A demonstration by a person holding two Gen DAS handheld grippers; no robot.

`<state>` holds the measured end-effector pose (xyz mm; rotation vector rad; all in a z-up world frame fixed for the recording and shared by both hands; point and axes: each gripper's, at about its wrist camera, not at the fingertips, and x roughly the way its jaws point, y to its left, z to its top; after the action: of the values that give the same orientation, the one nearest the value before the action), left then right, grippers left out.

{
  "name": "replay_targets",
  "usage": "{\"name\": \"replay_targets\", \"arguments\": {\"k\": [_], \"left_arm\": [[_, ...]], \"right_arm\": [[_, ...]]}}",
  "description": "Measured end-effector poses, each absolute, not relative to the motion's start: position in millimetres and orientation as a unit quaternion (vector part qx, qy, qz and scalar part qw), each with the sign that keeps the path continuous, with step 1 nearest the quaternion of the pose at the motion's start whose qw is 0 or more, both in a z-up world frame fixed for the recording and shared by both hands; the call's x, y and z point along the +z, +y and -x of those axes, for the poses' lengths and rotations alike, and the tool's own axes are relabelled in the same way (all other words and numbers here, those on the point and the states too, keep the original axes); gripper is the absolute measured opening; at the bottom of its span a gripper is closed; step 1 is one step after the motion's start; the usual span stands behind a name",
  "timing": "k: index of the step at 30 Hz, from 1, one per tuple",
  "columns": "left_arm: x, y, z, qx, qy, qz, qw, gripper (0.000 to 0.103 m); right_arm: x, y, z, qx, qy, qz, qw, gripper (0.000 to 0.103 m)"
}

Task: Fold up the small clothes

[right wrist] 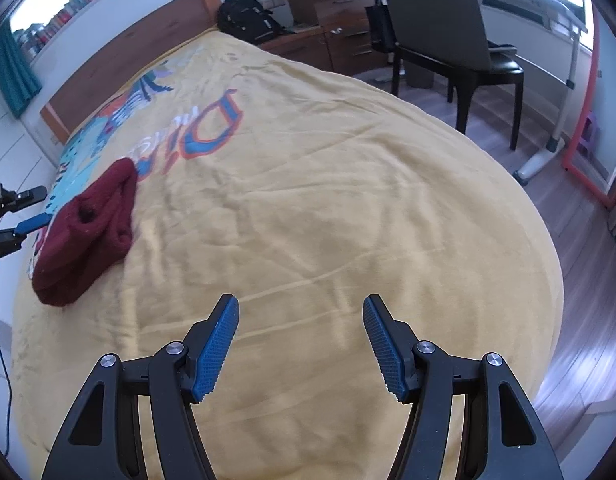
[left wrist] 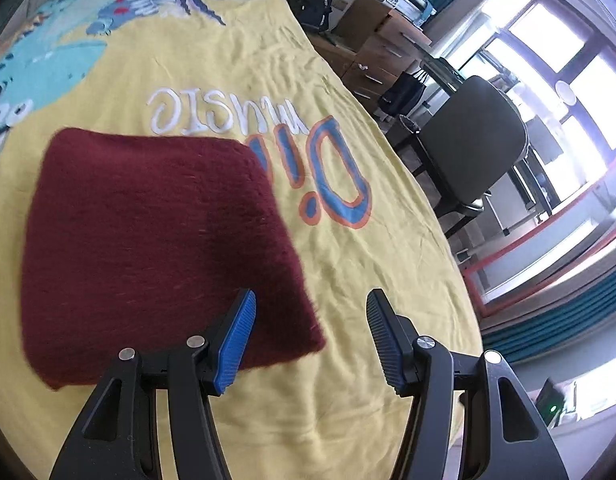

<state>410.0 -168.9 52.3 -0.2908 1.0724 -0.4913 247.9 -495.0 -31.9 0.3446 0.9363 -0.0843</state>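
Observation:
A dark red fuzzy garment (left wrist: 156,236) lies folded into a thick rectangle on the yellow printed bedspread (left wrist: 347,264). My left gripper (left wrist: 309,300) is open and empty, held above the garment's near right corner. In the right wrist view the folded garment (right wrist: 88,232) lies far to the left. My right gripper (right wrist: 302,306) is open and empty over bare bedspread (right wrist: 327,200), well apart from the garment. The left gripper's fingertips (right wrist: 32,222) show at the left edge beside the garment.
A dark chair (right wrist: 439,36) stands by the bed's far side, with a wooden drawer unit (right wrist: 331,4) and a black backpack (right wrist: 248,20) near the headboard (right wrist: 128,64). A desk and windows (left wrist: 547,80) lie beyond. The wooden floor (right wrist: 587,280) is to the right.

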Motion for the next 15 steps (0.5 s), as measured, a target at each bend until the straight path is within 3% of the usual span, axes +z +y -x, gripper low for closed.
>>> {"name": "replay_targets", "arguments": {"k": [15], "left_arm": [[39,-73,-358,-0.187,0.496,0.102,0.842,0.052]], "right_arm": [[1,-385,-272,0.038,0.453,-0.1,0.885,0.066]]}}
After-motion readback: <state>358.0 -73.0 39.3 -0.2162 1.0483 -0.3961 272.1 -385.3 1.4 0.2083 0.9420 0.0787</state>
